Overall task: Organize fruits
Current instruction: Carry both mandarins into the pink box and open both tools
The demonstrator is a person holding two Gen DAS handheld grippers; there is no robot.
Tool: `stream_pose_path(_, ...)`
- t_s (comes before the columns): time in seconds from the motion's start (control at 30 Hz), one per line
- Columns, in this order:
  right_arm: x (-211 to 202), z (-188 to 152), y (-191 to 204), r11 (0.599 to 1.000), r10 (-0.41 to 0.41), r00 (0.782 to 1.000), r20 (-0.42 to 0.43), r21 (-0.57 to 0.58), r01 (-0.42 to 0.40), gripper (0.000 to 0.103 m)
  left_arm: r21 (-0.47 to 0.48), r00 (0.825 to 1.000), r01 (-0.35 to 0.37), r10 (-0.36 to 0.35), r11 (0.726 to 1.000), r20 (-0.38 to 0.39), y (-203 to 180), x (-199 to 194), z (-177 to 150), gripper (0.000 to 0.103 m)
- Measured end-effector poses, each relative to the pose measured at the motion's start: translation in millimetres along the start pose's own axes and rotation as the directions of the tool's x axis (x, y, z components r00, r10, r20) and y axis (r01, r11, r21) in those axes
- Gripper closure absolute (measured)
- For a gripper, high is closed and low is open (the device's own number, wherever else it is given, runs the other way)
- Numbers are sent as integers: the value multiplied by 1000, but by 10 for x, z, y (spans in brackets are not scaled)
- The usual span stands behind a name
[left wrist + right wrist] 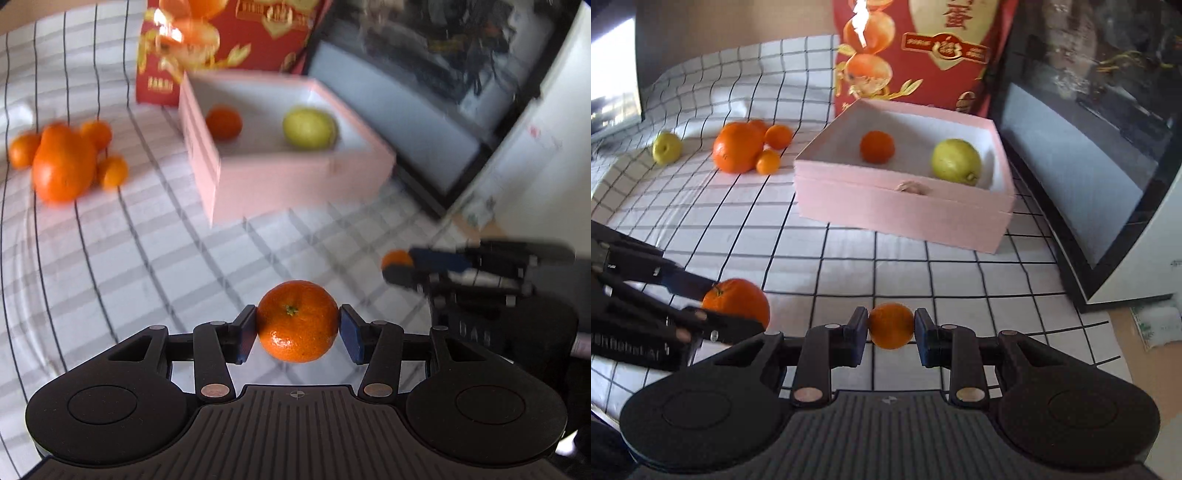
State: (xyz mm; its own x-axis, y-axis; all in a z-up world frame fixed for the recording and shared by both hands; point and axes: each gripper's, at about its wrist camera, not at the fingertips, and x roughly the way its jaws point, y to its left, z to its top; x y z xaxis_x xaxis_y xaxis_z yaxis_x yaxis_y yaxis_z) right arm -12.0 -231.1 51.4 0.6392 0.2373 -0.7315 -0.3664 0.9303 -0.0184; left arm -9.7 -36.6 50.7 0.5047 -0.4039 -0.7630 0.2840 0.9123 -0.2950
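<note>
Both black two-finger grippers are loaded, hanging above the white cloth with black grid lines (849,266), on the near side of the open pink rectangular cardboard box (901,210). Left gripper (297,328): blue pads pressed on either side of a round orange mandarin with a green stem stub (297,320); jaws stand fairly wide to span it, stem end turned up toward the camera. The fruit is near-spherical, no clear long axis. Right gripper (891,328): jaws drawn narrow, clamped on a small round orange kumquat-sized fruit (891,325); stem not visible, orientation cannot be told. From the right wrist view the left gripper's mandarin sits low and to the left of the box, well apart from it. Inside the box: a small orange mandarin (877,147) toward its left part, and a yellow-green lemon-shaped fruit (956,161) toward its right part, long axis roughly across the box, nub end pointing to the near right corner. Left of the box on the cloth: a large orange (737,152) with small orange fruits touching it (768,161), and farther left a yellow-green apple-like fruit (666,147), dimple facing the camera. Behind the box stands a red printed carton with orange pictures (916,55), touching or just beside its far wall.
</note>
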Motion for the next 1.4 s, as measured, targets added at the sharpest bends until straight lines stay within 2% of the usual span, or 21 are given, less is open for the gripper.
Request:
stream_pose_path(0.17,-52,411,-287,1000,16,994,108,8,-17,76,22,988,-70,67,997,137,-68,-46,677,50)
stream_pose_path(0.33,0,1001,-563,1000,16,977,213,6,-18,76,-5,972,-76,75,997,224,-108,6,1444,49)
stream_pose_path(0.47,126,1321,-659,999,26,970,240,-25,-21,76,-31,970,-91,96,995,224,-104,154,1981,49)
stream_pose_path(0.63,424,1387,-637,997,41,979,202,-69,-27,76,-76,981,-105,116,992,158,-64,617,2370,49)
stream_pose_path(0.73,620,1342,-650,997,55,984,171,-63,-45,76,-82,987,-108,117,991,113,-40,894,2380,49)
stream_pose_path(0.8,709,1292,-660,995,90,985,148,-51,-83,75,-80,982,-136,145,987,120,-40,954,2348,49)
stream_pose_path(0.83,744,1270,-659,995,96,986,135,-48,-91,70,-80,978,-148,158,986,134,-33,939,2314,49)
stream_pose_path(0.87,767,1254,-647,995,96,987,128,-53,-89,58,-83,975,-154,165,985,151,-22,908,2264,49)
stream_pose_path(0.93,774,1212,-603,994,88,987,138,-81,-77,46,-97,971,-142,158,985,178,40,826,2158,49)
stream_pose_path(0.97,770,1189,-576,993,81,987,142,-95,-68,44,-106,970,-130,149,986,190,79,778,2097,49)
stream_pose_path(1.13,861,1167,-444,990,82,990,114,-120,-68,43,-142,970,-42,74,989,233,276,586,1853,50)
stream_pose_path(1.3,860,1074,-243,990,57,992,112,-135,-42,43,-176,968,17,28,984,248,294,548,1854,50)
stream_pose_path(1.33,838,1051,-215,991,55,991,119,-125,-40,43,-150,973,2,33,989,229,239,567,1864,49)
stream_pose_path(1.37,811,1032,-195,993,53,991,125,-114,-39,42,-113,978,-48,70,992,198,157,567,1867,50)
stream_pose_path(1.4,784,1013,-185,994,51,990,132,-103,-37,41,-79,975,-94,108,992,195,108,585,1853,51)
